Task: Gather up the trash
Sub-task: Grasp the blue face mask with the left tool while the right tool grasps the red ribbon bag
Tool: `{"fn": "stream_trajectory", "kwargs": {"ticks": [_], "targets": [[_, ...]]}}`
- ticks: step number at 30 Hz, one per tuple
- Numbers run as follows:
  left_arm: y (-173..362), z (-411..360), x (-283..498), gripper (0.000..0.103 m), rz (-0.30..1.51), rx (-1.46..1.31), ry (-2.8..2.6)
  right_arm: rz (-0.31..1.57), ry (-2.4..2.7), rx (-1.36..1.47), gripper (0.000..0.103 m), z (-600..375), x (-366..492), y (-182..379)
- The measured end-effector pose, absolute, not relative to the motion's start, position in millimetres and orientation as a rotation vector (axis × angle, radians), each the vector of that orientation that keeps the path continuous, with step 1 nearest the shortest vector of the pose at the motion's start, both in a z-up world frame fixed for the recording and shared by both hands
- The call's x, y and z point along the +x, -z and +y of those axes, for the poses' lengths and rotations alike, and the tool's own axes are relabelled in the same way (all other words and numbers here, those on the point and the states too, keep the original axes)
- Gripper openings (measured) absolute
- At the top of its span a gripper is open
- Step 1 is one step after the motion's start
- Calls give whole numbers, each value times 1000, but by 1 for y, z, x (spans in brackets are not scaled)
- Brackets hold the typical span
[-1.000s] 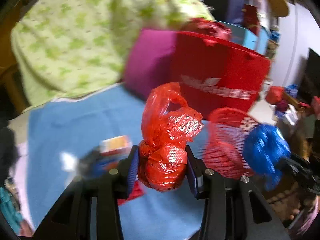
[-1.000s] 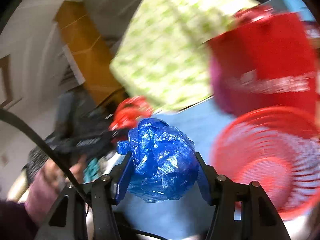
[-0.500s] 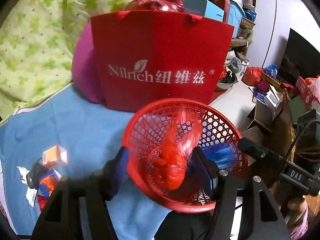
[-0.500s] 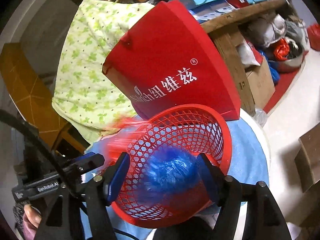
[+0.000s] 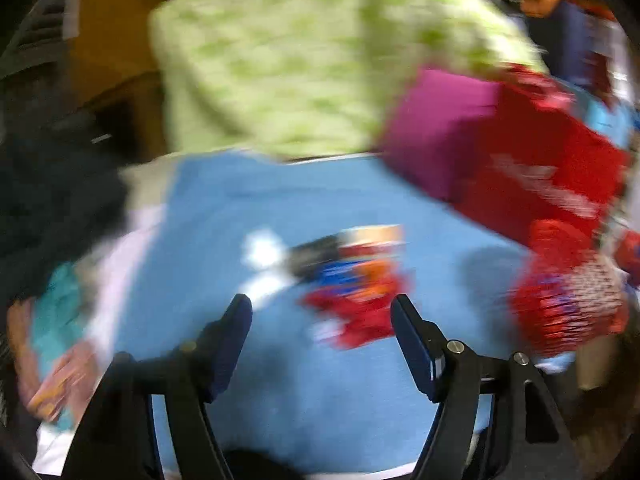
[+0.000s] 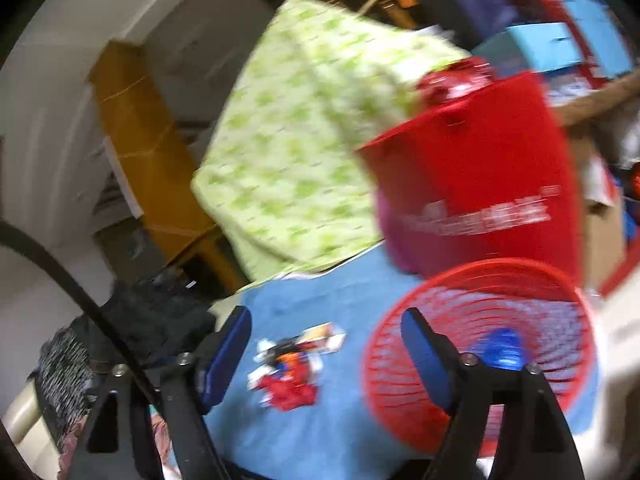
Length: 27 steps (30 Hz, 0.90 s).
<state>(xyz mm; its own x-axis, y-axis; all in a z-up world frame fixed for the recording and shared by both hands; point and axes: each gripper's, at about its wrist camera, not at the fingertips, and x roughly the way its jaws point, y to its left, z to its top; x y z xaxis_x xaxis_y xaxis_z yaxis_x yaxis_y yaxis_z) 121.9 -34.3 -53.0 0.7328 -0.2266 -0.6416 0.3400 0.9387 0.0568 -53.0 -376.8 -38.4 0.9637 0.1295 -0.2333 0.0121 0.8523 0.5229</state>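
Gaping with nothing between them, the left tongs point(image 5: 321, 312) and right tongs point(image 6: 326, 326) have both just been opening above the blue cloth-covered surface point(image 6: 344, 432). A small heap of red and orange wrappers point(image 6: 294, 376) lies ahead on it. Rightward, the red mesh plastic basket point(image 6: 480, 280) holds a crumpled blue plastic bag point(image 6: 502, 348).

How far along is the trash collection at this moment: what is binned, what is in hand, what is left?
Done: a blue bag lies in the red mesh basket. In hand: nothing; the left gripper and right gripper have just been opening, and their jaws stand apart and empty. Left: a small pile of wrappers and scraps on the blue cloth, which the left gripper now faces.
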Motion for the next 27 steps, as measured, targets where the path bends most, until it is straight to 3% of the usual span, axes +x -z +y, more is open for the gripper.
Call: {"fn": "stream_trajectory", "kwargs": {"ticks": [6,13,24,25,26,27], "targets": [[98,43,138,72,781,119,180,525,-200,592,81,-316,42,86],[130,68,153,72,822,89,159,831,-274,910,81,-284,139,183],[148,43,157,72,855,112,232,987,-98,1279,81,-278,218,266],[148,40,156,73,856,115,239,982,-84,1269,74,-276,219,266],[148,38,155,73,856,120,246,967,-78,1252,58,-275,219,264],[147,37,154,72,855,124,250,961,-88,1233,52,-274,218,262]]}}
